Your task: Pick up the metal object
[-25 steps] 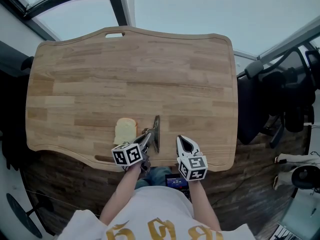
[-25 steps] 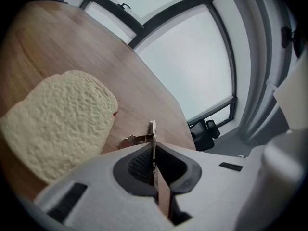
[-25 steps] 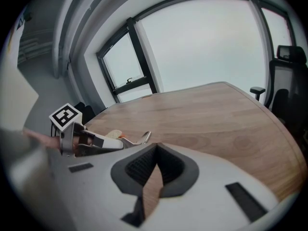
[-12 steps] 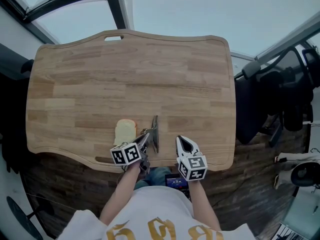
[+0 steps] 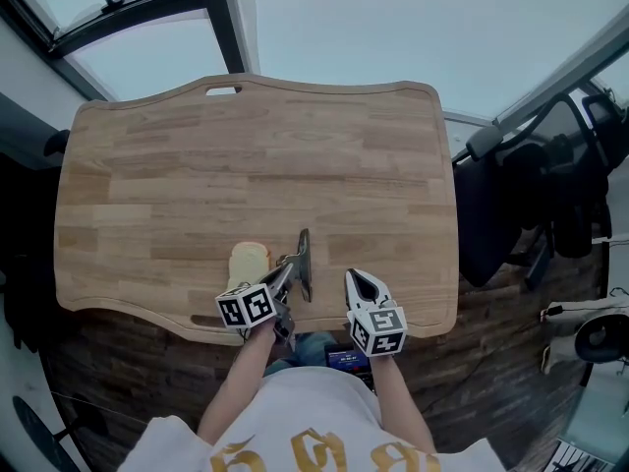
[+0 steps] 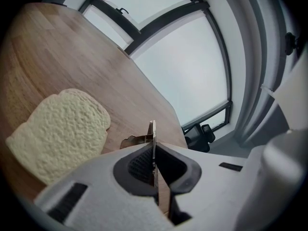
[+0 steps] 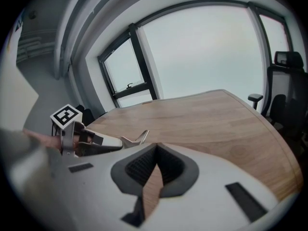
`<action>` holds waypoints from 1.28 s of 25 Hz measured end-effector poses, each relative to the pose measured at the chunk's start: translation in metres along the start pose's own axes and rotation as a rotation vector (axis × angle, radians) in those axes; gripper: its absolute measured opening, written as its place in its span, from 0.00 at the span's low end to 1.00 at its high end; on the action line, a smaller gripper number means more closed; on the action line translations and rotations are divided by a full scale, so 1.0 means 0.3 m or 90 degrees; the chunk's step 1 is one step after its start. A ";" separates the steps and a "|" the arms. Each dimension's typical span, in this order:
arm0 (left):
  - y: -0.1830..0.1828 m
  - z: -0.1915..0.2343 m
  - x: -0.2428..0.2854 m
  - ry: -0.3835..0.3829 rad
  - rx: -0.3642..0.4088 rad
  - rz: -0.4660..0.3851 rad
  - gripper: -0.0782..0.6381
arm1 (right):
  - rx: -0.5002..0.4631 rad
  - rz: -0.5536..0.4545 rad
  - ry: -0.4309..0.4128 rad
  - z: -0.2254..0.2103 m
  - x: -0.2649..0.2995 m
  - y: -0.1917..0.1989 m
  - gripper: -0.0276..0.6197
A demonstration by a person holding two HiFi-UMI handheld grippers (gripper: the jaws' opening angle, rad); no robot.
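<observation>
A thin metal object [image 5: 305, 264] with a flat blade sits near the front edge of the wooden table [image 5: 246, 155]. My left gripper [image 5: 288, 269] is shut on it, and the blade [image 6: 153, 141] stands edge-on between the dark pads. Whether the object rests on the table I cannot tell. A slice of bread [image 5: 248, 262] lies flat just left of it, large at the left of the left gripper view [image 6: 57, 129]. My right gripper [image 5: 354, 276] hovers a little to the right, shut on nothing. From the right gripper view I see the left gripper [image 7: 103, 141] and the metal tip [image 7: 137, 138].
Dark office chairs [image 5: 550, 195] stand off the table's right side, one also visible in the right gripper view [image 7: 288, 81]. Window frames [image 5: 221, 18] run beyond the far edge. Both grippers sit close to the table's wavy front edge [image 5: 324, 327].
</observation>
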State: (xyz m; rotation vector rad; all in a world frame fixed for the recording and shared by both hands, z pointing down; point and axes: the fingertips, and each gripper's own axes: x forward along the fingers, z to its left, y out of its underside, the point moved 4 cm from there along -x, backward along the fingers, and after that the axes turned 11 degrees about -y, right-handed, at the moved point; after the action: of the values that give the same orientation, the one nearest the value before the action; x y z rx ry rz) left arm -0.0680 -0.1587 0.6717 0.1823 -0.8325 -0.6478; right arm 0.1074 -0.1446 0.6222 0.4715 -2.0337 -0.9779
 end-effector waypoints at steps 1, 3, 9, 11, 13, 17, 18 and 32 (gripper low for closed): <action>-0.006 -0.006 -0.006 0.004 0.002 -0.003 0.14 | -0.002 -0.002 0.001 0.005 -0.003 -0.003 0.06; -0.017 -0.017 -0.022 0.011 0.006 -0.010 0.14 | -0.007 -0.007 0.002 0.016 -0.011 -0.011 0.06; -0.061 -0.067 -0.080 0.037 0.014 -0.039 0.14 | -0.025 -0.032 0.015 0.048 -0.047 -0.049 0.06; -0.074 -0.083 -0.103 0.047 0.014 -0.051 0.14 | -0.031 -0.040 0.021 0.061 -0.057 -0.056 0.06; -0.083 -0.097 -0.129 0.058 0.020 -0.061 0.14 | -0.035 -0.048 0.022 0.082 -0.065 -0.061 0.06; -0.092 -0.132 -0.186 0.095 0.032 -0.088 0.14 | -0.046 -0.062 0.019 0.128 -0.093 -0.072 0.06; -0.094 -0.143 -0.201 0.106 0.037 -0.094 0.14 | -0.049 -0.066 0.019 0.137 -0.102 -0.075 0.06; -0.102 -0.250 -0.412 0.229 0.066 -0.177 0.14 | -0.096 -0.145 0.054 0.220 -0.232 -0.145 0.06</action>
State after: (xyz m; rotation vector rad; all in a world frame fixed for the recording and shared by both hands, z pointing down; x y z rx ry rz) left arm -0.0880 -0.1159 0.5318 0.5002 -0.4968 -0.8041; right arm 0.0959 -0.0978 0.5285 0.6616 -1.8424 -1.2168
